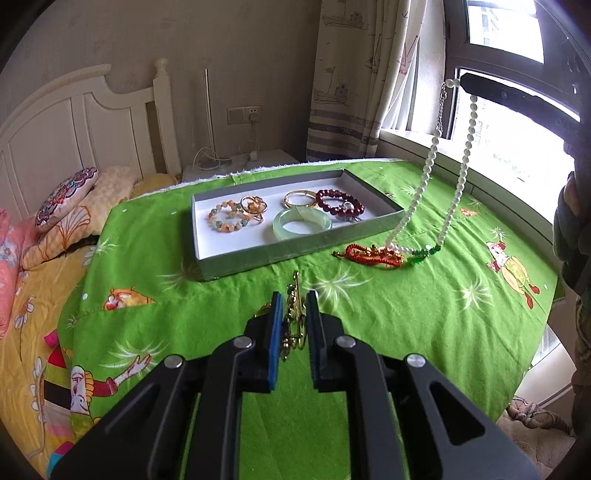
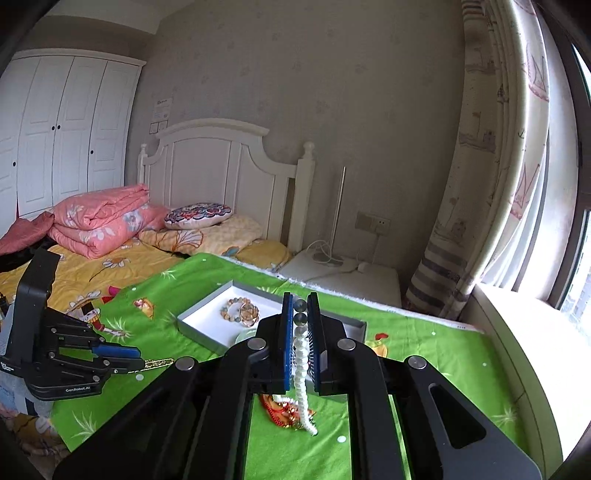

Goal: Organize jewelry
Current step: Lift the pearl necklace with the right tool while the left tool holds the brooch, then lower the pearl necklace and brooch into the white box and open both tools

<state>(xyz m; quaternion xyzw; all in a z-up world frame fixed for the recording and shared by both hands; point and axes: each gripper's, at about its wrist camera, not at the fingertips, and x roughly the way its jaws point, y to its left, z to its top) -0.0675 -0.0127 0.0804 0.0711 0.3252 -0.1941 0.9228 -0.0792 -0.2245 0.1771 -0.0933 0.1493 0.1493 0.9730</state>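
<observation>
the left wrist view looks down along its jaws, close over the green cloth [image 1: 221, 306], facing the tray [image 1: 207, 258] and window [image 1: 506, 33]. the right wrist view sits higher, facing the headboard [image 2: 221, 162]; both share the tray and cloth.

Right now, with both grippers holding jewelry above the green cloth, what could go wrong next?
1. The white bead necklace hangs from the right gripper, and its lower end looks caught with the red cord bracelet; lifting further may drag the bracelet along.
2. The left gripper pinches the gold piece by a thin part, so it could slip out.
3. The swinging necklace might snag on the tray rim.
</observation>
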